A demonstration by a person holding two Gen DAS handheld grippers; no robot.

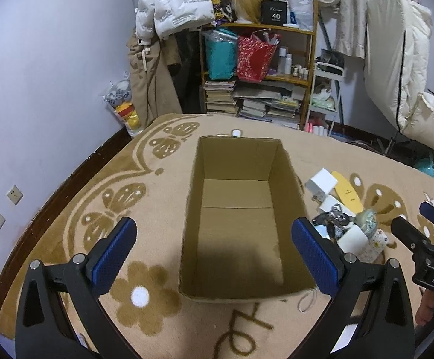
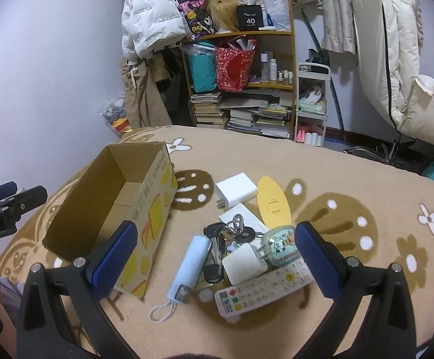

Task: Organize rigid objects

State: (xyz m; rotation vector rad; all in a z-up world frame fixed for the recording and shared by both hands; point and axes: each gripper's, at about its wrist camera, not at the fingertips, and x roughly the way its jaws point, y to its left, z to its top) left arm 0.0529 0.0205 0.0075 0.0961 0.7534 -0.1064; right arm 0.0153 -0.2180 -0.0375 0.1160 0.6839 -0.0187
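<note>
Two grippers spread apart, left gripper (image 1: 214,251) over empty cardboard box (image 1: 234,209), right gripper (image 2: 217,257) above remote control (image 2: 264,290), white charger (image 2: 243,264), keys (image 2: 231,230), black "40" box (image 2: 249,17) far ahead.

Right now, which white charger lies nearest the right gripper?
The small cube charger, between the blue power bank and the round toy; the other lies farther back.

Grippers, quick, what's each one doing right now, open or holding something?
Left gripper: open, empty, above the cardboard box.
Right gripper: open, empty, above the pile with the remote control.
</note>
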